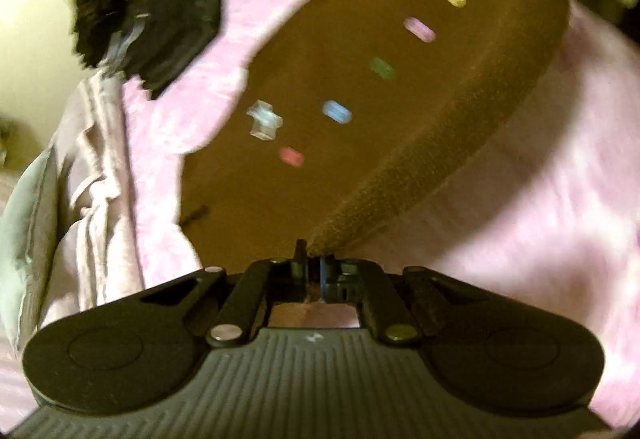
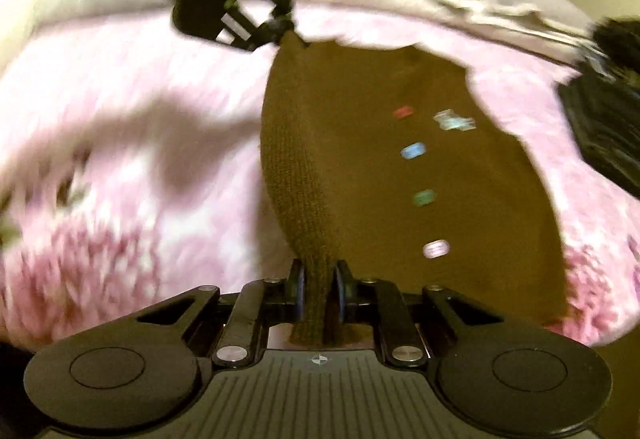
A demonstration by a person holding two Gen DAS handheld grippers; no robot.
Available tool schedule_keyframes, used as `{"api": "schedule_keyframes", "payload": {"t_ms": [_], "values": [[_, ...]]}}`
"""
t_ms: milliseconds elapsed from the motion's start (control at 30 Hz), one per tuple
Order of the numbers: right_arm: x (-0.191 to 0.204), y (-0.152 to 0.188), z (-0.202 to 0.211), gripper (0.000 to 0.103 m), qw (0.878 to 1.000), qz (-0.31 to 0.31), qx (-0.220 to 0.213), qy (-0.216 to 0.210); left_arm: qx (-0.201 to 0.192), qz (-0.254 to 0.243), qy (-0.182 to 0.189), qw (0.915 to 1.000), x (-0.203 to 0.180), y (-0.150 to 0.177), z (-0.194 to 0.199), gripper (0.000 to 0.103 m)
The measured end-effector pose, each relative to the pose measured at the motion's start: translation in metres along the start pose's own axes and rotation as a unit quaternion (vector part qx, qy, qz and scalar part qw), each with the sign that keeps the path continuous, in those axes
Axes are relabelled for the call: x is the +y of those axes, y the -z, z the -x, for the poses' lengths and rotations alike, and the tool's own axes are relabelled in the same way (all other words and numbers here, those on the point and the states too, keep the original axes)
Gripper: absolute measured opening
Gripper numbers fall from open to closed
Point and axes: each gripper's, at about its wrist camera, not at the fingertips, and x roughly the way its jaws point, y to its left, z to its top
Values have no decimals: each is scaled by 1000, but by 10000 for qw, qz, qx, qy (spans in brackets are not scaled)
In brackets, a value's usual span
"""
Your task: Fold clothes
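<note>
— Two grippers, one garment: where does each one sit?
— Both are on the brown knit sweater [image 2: 360, 167], which is spread over a pink fluffy blanket [image 2: 132, 143]. The right gripper [image 2: 320, 287] has its fingers pressed onto a thick fold of the ribbed edge; the knit bunches between the blue-lined pads and runs back toward the gripper body.
— And the left?
— From its own camera the left gripper [image 1: 314, 263] has its fingers drawn almost together, nipping the tip of the same ribbed edge [image 1: 420, 163]. The right wrist view shows it at the far end of that edge, angled down onto the cloth from the upper left.
— So the edge runs between them?
— Yes, the ribbed edge runs in a raised ridge from one gripper to the other, with the body of the sweater lying to one side.
— Anything on the sweater?
— A row of coloured buttons [image 1: 337, 111]: red, blue, green, pink and yellow, plus a small pale tag [image 1: 264, 119] beside the red one.
— Nearby?
— A black folded item [image 1: 160, 27] rests on the blanket's edge, and pale crumpled clothing [image 1: 92, 167] lies just beside it. Both views are motion-blurred.
</note>
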Motion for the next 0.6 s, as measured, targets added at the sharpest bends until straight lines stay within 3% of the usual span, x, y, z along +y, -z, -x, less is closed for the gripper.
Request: {"api": "schedule_keyframes", "payload": {"t_ms": [67,267,467,600], "values": [[-16,-11,16,13,9996,-267,-103,-4,-59,80,30,9999,29,-27,-1,4],[-131,-30,35,13,9920,-1200,-368,137,-75,76,253,9996,103,-124,-46,4],[-246,-6,-20,13,9811,-1935,-73,37,296,-69,907,9954,134,-199,-170,4],[-295,21,-73,14,9720,-2308,401,-167,775,261,1198,9894,133,-215,-253,18]]}}
